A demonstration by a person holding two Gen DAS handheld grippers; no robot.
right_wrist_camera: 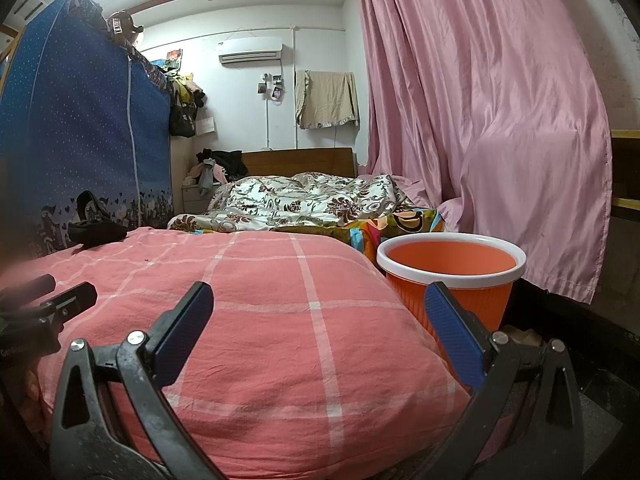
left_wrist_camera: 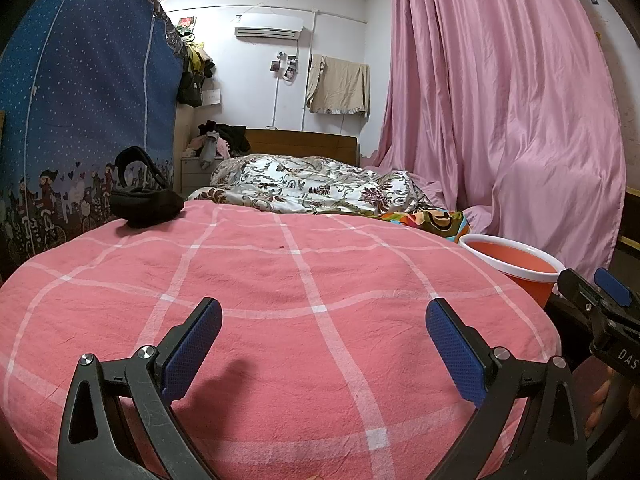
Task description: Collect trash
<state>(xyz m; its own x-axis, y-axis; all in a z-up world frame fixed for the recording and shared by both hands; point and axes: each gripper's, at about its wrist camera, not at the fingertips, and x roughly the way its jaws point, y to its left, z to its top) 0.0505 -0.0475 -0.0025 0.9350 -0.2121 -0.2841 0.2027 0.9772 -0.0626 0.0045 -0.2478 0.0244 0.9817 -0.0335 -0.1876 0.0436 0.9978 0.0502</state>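
Pink checked bedding lies under your left gripper and right gripper, both jaws wide, holding nothing; orange bin stands right.

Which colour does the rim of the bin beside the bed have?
White, above an orange ribbed body. The bin shows best in the right wrist view.

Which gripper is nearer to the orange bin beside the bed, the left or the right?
The right. The right gripper hangs open over the bed's edge, with the orange bin just ahead on its right. The left gripper is open over the pink blanket, farther to the bin's left.
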